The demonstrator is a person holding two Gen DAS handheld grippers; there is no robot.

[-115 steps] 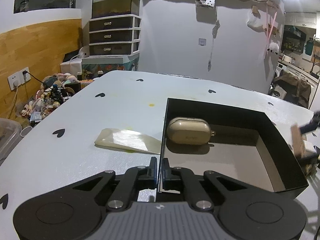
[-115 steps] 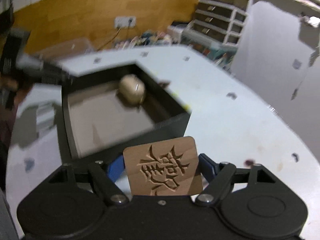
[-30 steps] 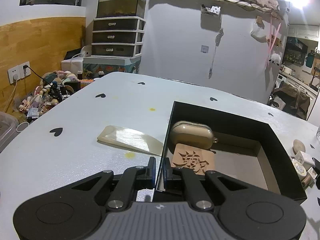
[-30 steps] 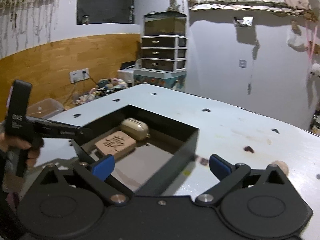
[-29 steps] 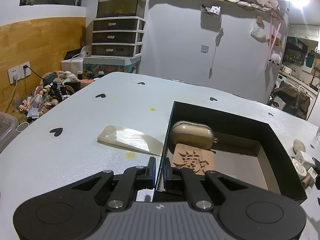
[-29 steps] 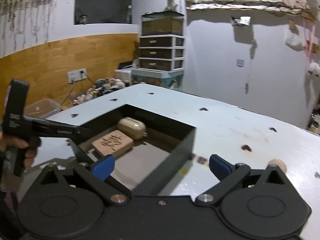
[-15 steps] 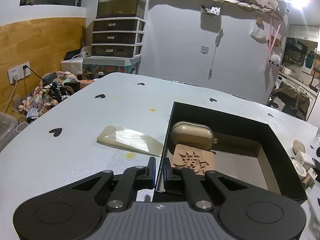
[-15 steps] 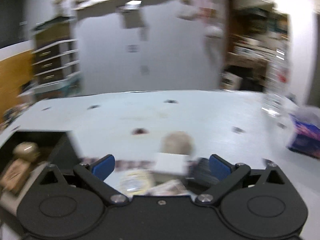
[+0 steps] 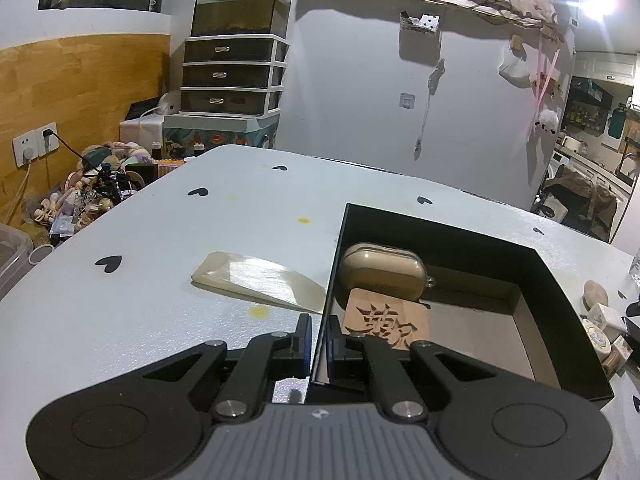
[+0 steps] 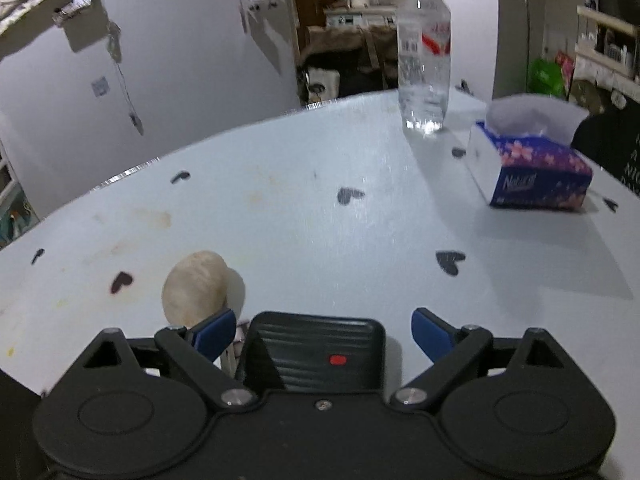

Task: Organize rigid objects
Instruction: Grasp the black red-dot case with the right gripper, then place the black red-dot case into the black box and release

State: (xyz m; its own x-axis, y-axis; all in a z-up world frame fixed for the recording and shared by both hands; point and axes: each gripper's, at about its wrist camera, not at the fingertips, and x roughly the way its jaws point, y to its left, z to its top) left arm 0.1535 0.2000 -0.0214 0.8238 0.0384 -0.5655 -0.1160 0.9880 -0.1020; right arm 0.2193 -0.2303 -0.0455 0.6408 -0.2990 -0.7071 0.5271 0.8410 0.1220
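Observation:
In the left wrist view a black open box (image 9: 568,304) holds a beige earbud case (image 9: 382,272) and a carved wooden tile (image 9: 386,324). My left gripper (image 9: 318,334) is shut on the box's near left wall. In the right wrist view my right gripper (image 10: 322,330) is open, and a black ribbed device with a red mark (image 10: 316,354) lies between its fingers, not gripped. A pale round stone (image 10: 196,288) sits just left of the left fingertip. Small round and boxed items (image 9: 600,320) lie right of the box.
A cream flat wedge (image 9: 260,278) lies left of the box. A water bottle (image 10: 424,52) and a blue tissue box (image 10: 528,168) stand at the far right of the white table (image 10: 320,220). Drawers and clutter stand beyond the table's left edge.
The wooden tile went from my right gripper into the box. My right gripper then swung right, away from the box, and dropped over the black device. The left gripper has stayed put.

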